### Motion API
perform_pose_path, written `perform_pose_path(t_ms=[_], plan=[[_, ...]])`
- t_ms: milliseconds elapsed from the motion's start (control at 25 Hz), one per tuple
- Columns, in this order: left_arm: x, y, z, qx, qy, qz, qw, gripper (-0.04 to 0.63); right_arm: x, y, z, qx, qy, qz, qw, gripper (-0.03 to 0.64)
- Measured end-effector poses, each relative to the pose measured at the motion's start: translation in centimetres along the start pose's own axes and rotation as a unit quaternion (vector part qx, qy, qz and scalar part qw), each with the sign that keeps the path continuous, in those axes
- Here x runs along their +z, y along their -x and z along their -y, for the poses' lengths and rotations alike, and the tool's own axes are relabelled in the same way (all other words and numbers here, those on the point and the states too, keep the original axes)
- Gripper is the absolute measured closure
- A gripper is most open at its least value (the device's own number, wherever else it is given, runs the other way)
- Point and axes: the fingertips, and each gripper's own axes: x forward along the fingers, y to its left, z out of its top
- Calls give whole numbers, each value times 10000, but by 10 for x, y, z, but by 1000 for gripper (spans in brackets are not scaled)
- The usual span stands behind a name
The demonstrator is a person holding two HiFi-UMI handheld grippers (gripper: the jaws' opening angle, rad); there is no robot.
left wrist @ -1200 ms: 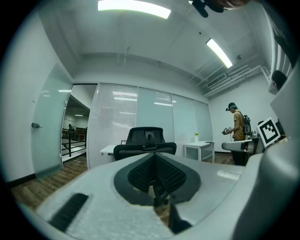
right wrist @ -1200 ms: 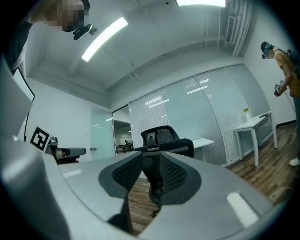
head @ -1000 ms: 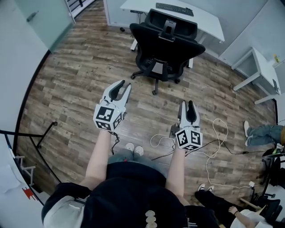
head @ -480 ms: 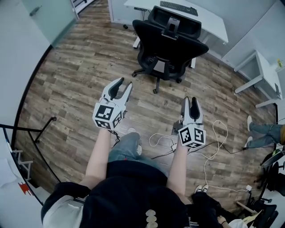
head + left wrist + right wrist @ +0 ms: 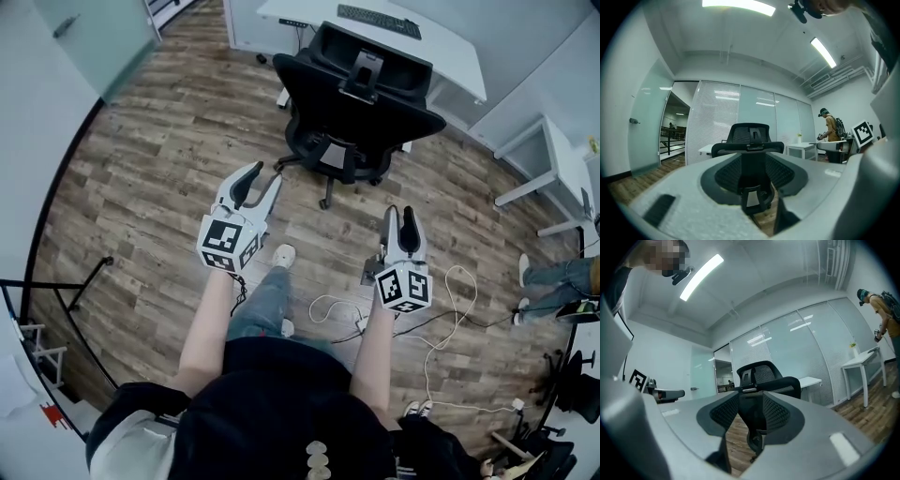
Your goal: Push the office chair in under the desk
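Observation:
The black mesh office chair (image 5: 361, 103) stands on the wood floor with its back toward me, in front of the white desk (image 5: 450, 47) that carries a keyboard (image 5: 380, 21). Both grippers are held level and aimed at the chair back, well short of it. My left gripper (image 5: 263, 176) is open; its jaws have just been opening and nothing is between them. My right gripper (image 5: 400, 214) is open and empty too. The chair (image 5: 750, 140) shows through the jaw gap in the left gripper view, and likewise the chair (image 5: 761, 380) in the right gripper view.
A white cable (image 5: 450, 291) loops on the floor by my right side. A white side table (image 5: 553, 141) stands at the right, with another person's legs (image 5: 553, 281) beyond. A glass door (image 5: 94, 37) is on the left. My shoe (image 5: 284, 255) is stepped forward.
I have stepped toward the chair, one foot now forward, and both grippers have moved closer to it. The left jaws stand wider than before.

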Motion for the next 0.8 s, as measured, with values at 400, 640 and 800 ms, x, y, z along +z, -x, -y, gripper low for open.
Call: perform_pose_path(t_ms=[400, 640, 800], plan=[[20, -119, -51, -323, -208, -70, 9992, 427, 18, -116, 32, -191, 57, 136, 9997, 469], [31, -191, -80, -557, -422, -119, 9975, 419, 28, -179, 49, -319, 130, 236, 9991, 469], [50, -235, -88, -826, -498, 30, 9953, 401, 41, -213, 64, -427, 189, 321, 9984, 469]])
